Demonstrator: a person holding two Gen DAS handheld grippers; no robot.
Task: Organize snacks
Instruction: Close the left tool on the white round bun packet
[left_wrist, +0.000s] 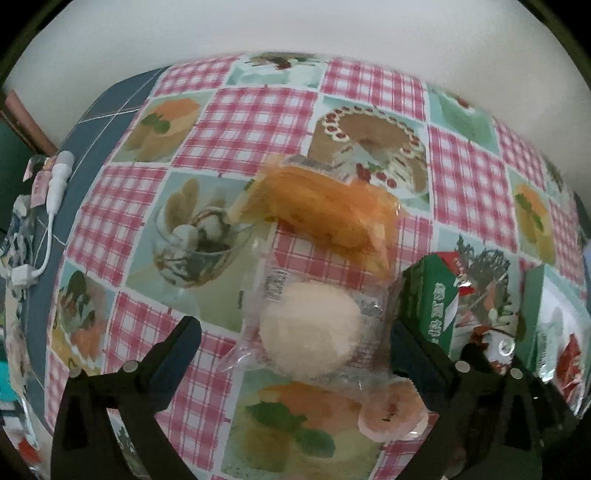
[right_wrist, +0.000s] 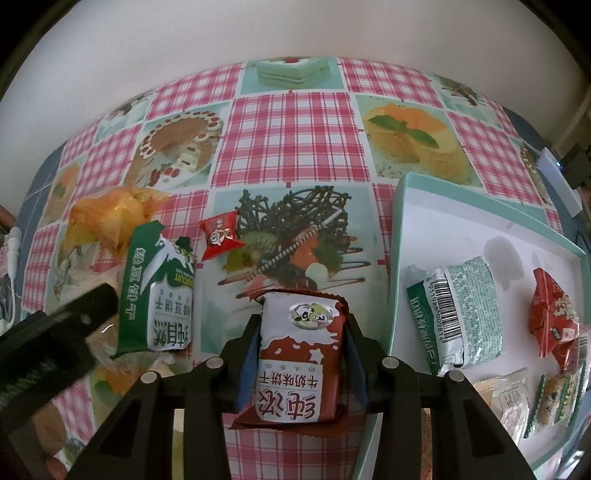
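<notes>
Right gripper (right_wrist: 301, 363): jaws pinch the red-and-white biscuit packet (right_wrist: 299, 354) by its two long sides, blue pads pressed against the wrapper.
Red-and-white biscuit packet: upright between the fingers, over the checked tablecloth (right_wrist: 295, 136), just left of the tray.
Left gripper (left_wrist: 295, 354): jaws spread wide, nothing pinched; the pale round bun (left_wrist: 310, 328) in clear wrap lies on the cloth between the fingers, untouched by either one.
Beside the bun: an orange snack bag (left_wrist: 328, 210) just beyond it; a small peach-coloured sweet (left_wrist: 393, 413) near its lower right edge.
Green biscuit packet (right_wrist: 157, 291): lies on the cloth left of the right gripper, its far end overlapping the orange bag.
Small red candy (right_wrist: 221, 234): alone on the cloth, just beyond the green packet.
Tray (right_wrist: 400, 236): white with a teal rim, right of the right gripper; holds a green-and-silver packet (right_wrist: 456, 314), a red packet (right_wrist: 552, 317) and some smaller wrapped pieces at its near end.
</notes>
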